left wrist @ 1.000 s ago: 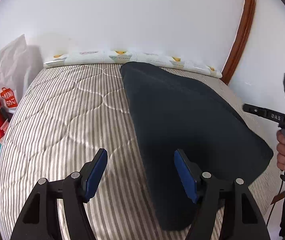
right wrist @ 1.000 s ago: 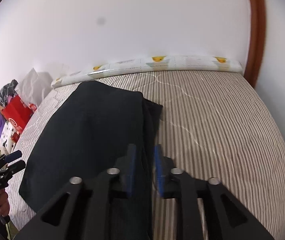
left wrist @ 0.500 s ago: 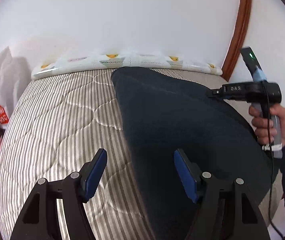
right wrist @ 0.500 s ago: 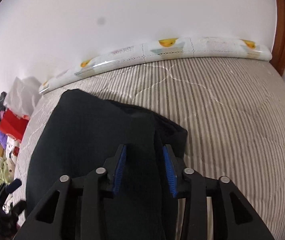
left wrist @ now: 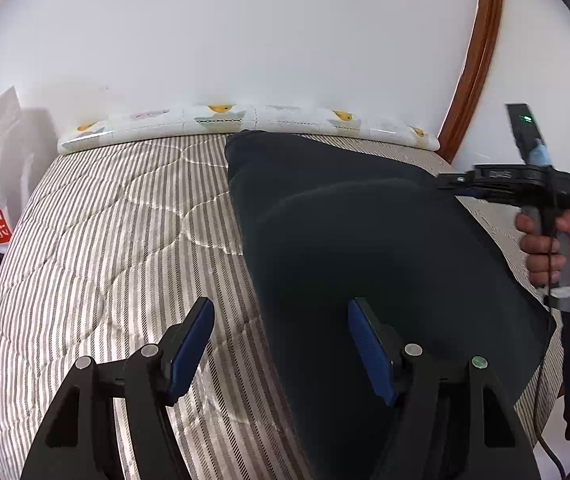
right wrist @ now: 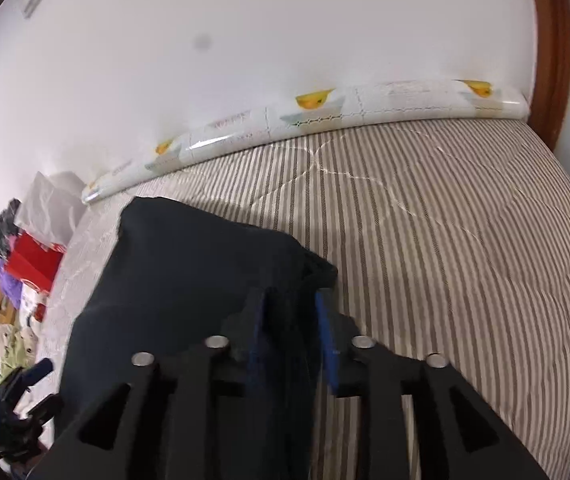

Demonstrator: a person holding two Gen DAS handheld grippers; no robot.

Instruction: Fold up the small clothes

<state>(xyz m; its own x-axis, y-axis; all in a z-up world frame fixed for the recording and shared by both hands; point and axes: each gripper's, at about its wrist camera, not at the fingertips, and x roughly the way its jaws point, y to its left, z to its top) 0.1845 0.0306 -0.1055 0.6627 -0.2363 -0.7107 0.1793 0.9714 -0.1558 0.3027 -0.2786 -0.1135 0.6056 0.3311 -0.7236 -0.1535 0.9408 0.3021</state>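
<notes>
A dark navy garment (left wrist: 365, 248) lies flat on the striped mattress (left wrist: 117, 240). My left gripper (left wrist: 281, 344) is open and empty, hovering above the garment's near left edge. The right gripper shows in the left wrist view (left wrist: 469, 184) at the garment's far right edge. In the right wrist view the garment (right wrist: 189, 280) lies to the left, and my right gripper (right wrist: 291, 320) has its blue pads part open around a fold of the garment's right edge. The left gripper shows small at the lower left there (right wrist: 33, 388).
A patterned bolster (left wrist: 245, 124) lies along the white wall at the mattress's far end. A brown door frame (left wrist: 473, 60) stands at the right. Bags and a pile of clothes (right wrist: 17, 280) sit beside the bed on the left.
The right gripper has opened from shut on the garment's edge to part open. It moved toward the garment's far right edge, then lifted a little. The left gripper stayed open and barely shifted.
</notes>
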